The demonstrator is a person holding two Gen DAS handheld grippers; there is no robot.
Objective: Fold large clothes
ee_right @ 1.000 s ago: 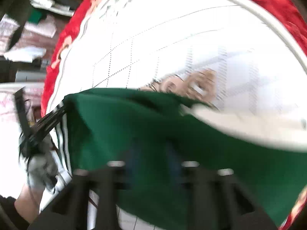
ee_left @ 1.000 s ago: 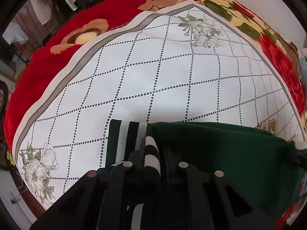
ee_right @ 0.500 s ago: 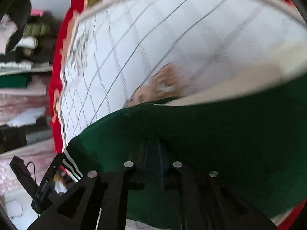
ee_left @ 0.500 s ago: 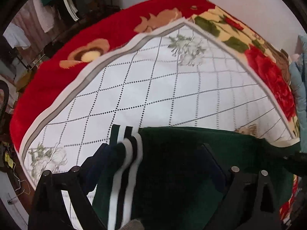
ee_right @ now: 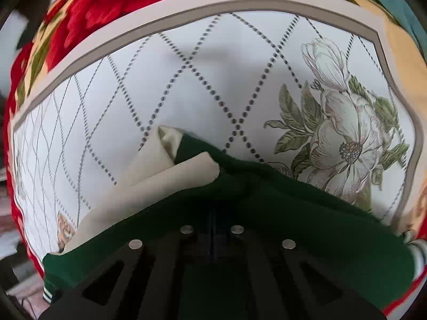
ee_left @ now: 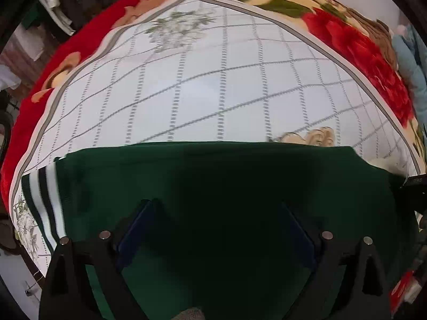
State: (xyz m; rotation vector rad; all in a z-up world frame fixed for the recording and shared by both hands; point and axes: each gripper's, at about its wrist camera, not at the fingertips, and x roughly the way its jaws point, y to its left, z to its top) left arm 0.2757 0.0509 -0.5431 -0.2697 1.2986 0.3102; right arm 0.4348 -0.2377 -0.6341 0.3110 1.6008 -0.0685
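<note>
A dark green jacket (ee_left: 213, 181) with a white-and-black striped hem (ee_left: 45, 200) lies folded on the white quilted sheet (ee_left: 208, 80). My left gripper (ee_left: 216, 221) is open just above it, fingers wide apart, holding nothing. In the right wrist view the jacket (ee_right: 293, 213) shows a cream sleeve (ee_right: 165, 173) sticking out at the left. My right gripper (ee_right: 212, 218) is shut on the green fabric at the fold's edge.
The sheet (ee_right: 213, 80) with grey dotted diamonds and printed flowers (ee_right: 344, 133) covers a red floral blanket (ee_left: 360, 45). Light blue cloth (ee_left: 411, 61) lies at the far right. Hanging clothes (ee_left: 66, 13) stand beyond the bed's far left.
My left gripper let go of the striped hem and opened wide; the jacket now lies flat. My right gripper swung round, still shut on the green fabric, and the cream sleeve came into view.
</note>
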